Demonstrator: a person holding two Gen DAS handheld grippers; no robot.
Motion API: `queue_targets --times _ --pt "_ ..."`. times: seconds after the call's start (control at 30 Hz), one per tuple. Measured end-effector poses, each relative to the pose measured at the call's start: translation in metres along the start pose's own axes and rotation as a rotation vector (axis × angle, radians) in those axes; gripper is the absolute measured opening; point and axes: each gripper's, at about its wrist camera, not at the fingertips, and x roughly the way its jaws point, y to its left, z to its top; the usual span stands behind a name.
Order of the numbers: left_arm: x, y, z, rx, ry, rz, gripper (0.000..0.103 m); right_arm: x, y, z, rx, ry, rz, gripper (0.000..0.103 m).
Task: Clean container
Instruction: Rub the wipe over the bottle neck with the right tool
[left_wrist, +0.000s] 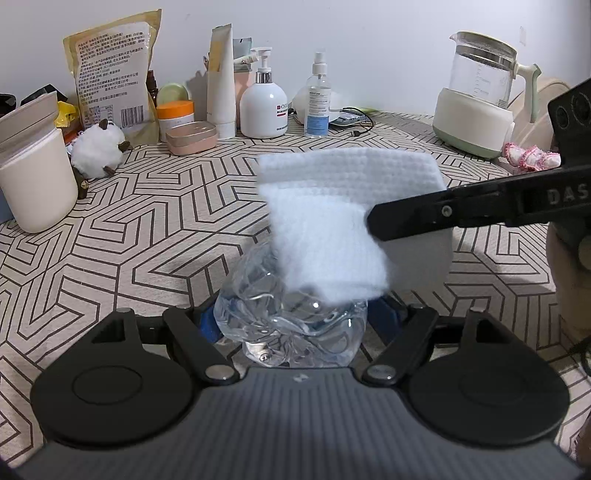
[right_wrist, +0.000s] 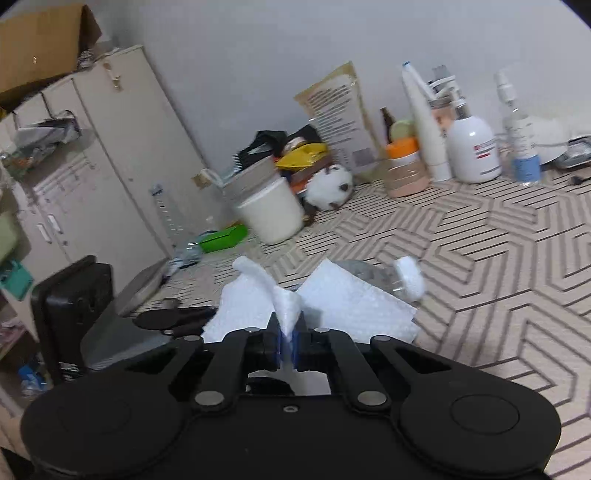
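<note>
Left hand-held gripper (left_wrist: 291, 325) clamps bottle (left_wrist: 291, 314); right hand-held gripper (right_wrist: 286, 338) pinches cloth (right_wrist: 317, 299).

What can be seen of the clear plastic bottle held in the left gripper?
The clear plastic bottle is thin, transparent and crumpled, with glinting creases. It lies pointing away from the camera, clamped between the left gripper's blue-padded fingers, above the patterned tablecloth. A white cloth, pinched by the right gripper, is draped over its far part. In the right wrist view its white cap end pokes out past the cloth. No contents are discernible.
</note>
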Motion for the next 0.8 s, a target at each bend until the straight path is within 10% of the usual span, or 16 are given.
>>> queue_targets --times 0.4,0.8 --pt "0.0 -0.001 0.001 0.001 -0.001 -0.013 0.078 0.007 0.005 -0.003 -0.066 0.033 -0.106 0.015" --pt "-0.001 -0.01 0.0 0.053 -0.002 0.018 0.078 0.005 0.017 -0.003 -0.06 0.041 0.109 0.016"
